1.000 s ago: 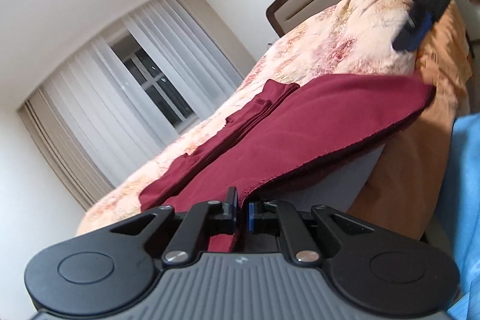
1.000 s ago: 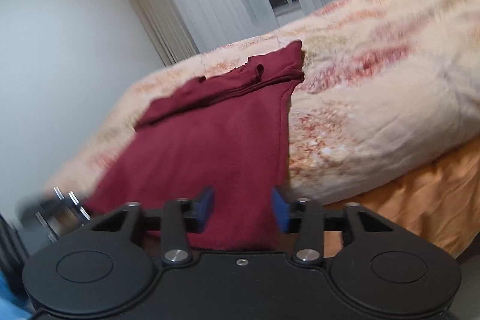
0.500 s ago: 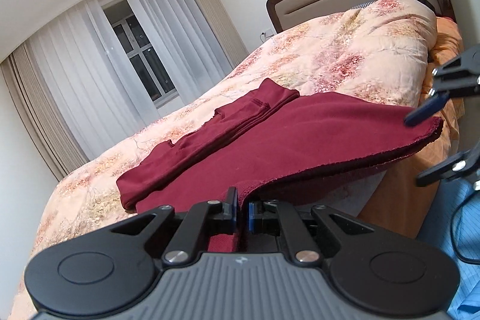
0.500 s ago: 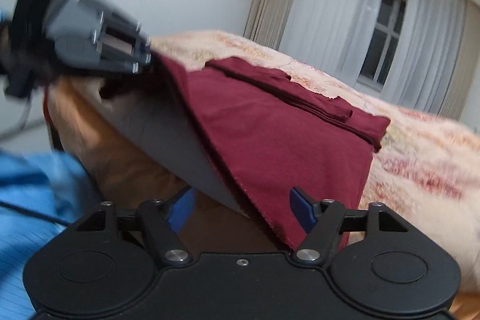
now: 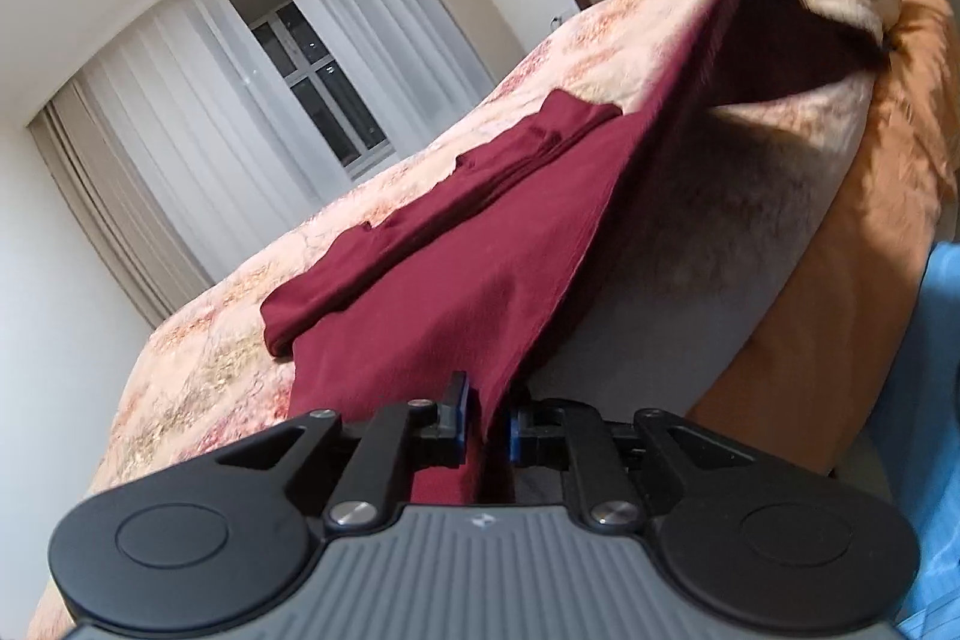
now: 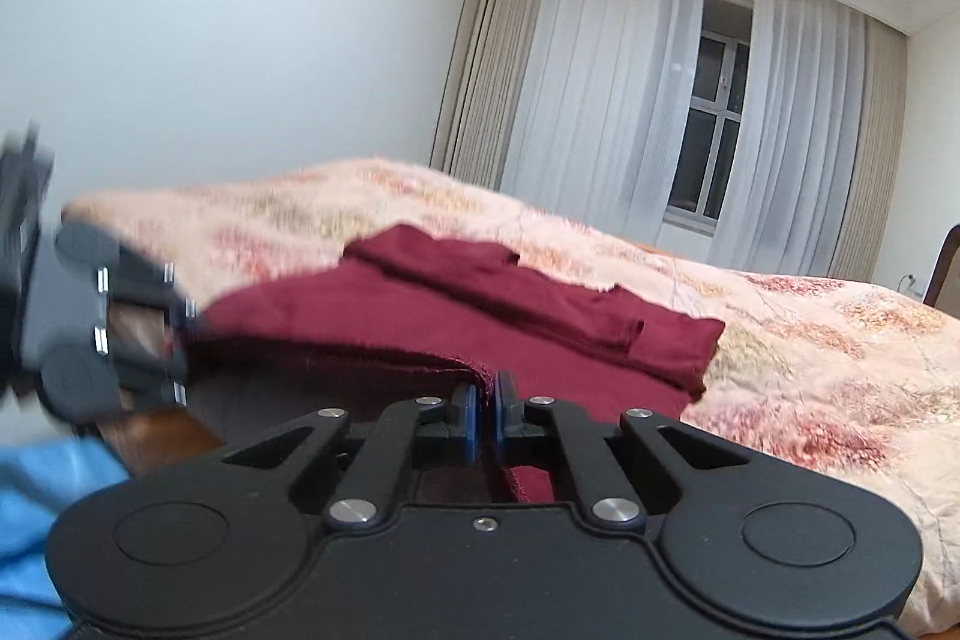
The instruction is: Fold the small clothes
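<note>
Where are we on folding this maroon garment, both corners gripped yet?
Done: the far part of the maroon garment already lies folded over on the floral duvet. In hand: the right gripper has just closed on the near hem; the left gripper has cloth between its jaws, which have just opened slightly. Left: carry the lifted near edge over the folded part, lay it flat, release.
</note>
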Action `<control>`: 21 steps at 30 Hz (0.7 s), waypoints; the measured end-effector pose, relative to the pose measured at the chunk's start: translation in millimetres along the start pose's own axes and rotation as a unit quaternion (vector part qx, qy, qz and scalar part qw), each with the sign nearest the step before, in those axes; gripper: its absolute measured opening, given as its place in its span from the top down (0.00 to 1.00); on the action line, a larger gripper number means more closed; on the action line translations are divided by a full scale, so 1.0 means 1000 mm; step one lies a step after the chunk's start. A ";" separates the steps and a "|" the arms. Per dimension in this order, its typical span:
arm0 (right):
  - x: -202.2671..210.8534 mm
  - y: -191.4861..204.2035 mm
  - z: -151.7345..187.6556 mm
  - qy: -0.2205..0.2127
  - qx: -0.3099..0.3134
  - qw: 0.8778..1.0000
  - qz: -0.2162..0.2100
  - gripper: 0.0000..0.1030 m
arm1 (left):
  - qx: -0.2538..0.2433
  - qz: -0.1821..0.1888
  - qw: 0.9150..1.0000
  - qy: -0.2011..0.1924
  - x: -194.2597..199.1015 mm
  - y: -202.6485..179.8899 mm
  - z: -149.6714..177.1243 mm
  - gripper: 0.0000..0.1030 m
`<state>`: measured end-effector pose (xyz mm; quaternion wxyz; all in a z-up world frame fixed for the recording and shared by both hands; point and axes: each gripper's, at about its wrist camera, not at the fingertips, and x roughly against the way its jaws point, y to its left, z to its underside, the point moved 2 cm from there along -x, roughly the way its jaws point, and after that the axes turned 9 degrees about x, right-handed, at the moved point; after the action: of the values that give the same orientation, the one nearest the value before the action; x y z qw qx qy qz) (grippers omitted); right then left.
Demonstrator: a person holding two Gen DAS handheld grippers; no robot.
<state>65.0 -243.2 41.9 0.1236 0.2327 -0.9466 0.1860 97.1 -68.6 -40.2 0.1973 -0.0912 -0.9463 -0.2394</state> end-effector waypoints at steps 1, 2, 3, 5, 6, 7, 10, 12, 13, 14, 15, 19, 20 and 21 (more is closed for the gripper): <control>0.001 -0.003 -0.004 -0.004 -0.005 1.000 -0.001 0.95 | -0.006 -0.007 1.000 0.000 0.000 -0.002 0.003 0.86; 0.001 -0.004 -0.007 -0.008 -0.007 1.000 -0.001 0.95 | -0.013 -0.015 1.000 -0.002 0.000 -0.003 0.006 0.86; 0.000 -0.006 -0.010 -0.010 -0.004 1.000 0.002 0.95 | -0.022 -0.025 0.999 -0.003 0.000 -0.005 0.009 0.86; 0.000 -0.006 -0.013 -0.010 0.003 1.000 0.008 0.95 | -0.042 -0.044 0.998 -0.003 0.000 -0.005 0.016 0.86; 0.000 -0.007 -0.013 -0.008 0.002 1.000 0.008 0.95 | -0.047 -0.048 0.998 -0.001 0.001 -0.004 0.019 0.86; -0.001 -0.008 -0.013 -0.006 0.001 1.000 0.008 0.95 | -0.048 -0.050 0.998 0.003 0.001 -0.002 0.021 0.86; 0.000 -0.003 -0.007 0.007 0.009 1.000 0.013 0.95 | -0.045 -0.050 0.998 0.004 0.009 0.009 0.025 0.93; 0.000 0.002 -0.001 0.017 0.021 1.000 0.014 0.95 | -0.049 -0.058 0.997 -0.007 0.017 0.015 0.025 0.96; 0.000 0.006 0.002 0.022 0.029 0.999 0.014 0.95 | -0.049 -0.062 0.997 -0.015 0.020 0.019 0.024 0.96; 0.000 0.009 0.005 0.026 0.035 0.999 0.013 0.95 | -0.047 -0.066 0.996 -0.026 0.024 0.023 0.022 0.97; -0.001 0.013 0.007 0.029 0.042 0.999 0.011 0.95 | -0.044 -0.068 0.996 -0.038 0.029 0.027 0.020 0.97; 0.002 0.028 0.010 0.057 0.076 0.995 0.010 0.96 | -0.040 -0.059 0.993 -0.094 0.050 0.044 0.010 0.97; 0.004 0.031 0.009 0.061 0.086 0.994 0.012 0.96 | -0.043 -0.054 0.992 -0.101 0.054 0.047 0.006 0.97; 0.007 0.034 0.008 0.059 0.099 0.993 0.016 0.96 | -0.049 -0.048 0.992 -0.108 0.058 0.049 0.002 0.97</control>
<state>41.5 -220.7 27.2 0.1525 0.2172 -0.9183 0.2938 57.1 -20.1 2.6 0.0777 -0.0800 -0.9526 -0.2832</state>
